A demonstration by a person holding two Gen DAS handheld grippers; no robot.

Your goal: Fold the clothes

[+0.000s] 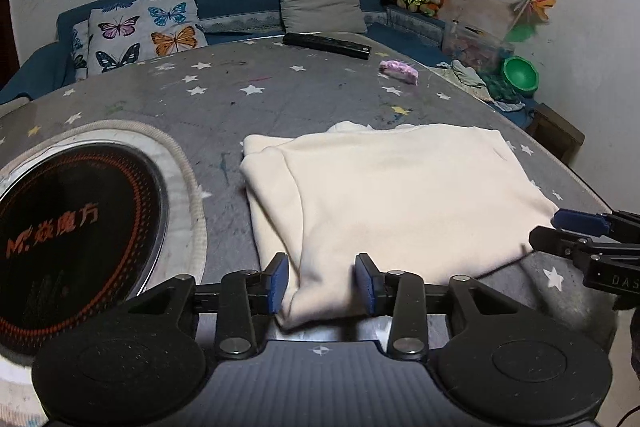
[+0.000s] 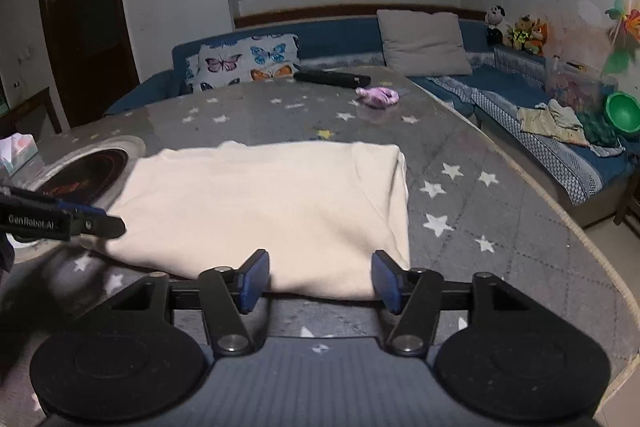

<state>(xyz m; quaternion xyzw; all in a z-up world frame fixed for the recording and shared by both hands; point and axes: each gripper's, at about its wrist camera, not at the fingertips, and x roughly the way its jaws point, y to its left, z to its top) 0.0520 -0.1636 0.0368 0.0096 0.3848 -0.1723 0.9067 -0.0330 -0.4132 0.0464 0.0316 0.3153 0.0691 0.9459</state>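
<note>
Both wrist views look down close over the folded cream garment [image 1: 400, 195], sharing the starred table [image 2: 460, 219].

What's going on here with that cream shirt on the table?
A person is folding clothes with a handheld gripper in each hand. A cream garment lies folded into a rough rectangle on the star-patterned table. The left gripper and right gripper sit at its near edge, jaws apart, with the fabric's edge between them but not pinched. A remote and a small pink item lie at the far side.
</note>
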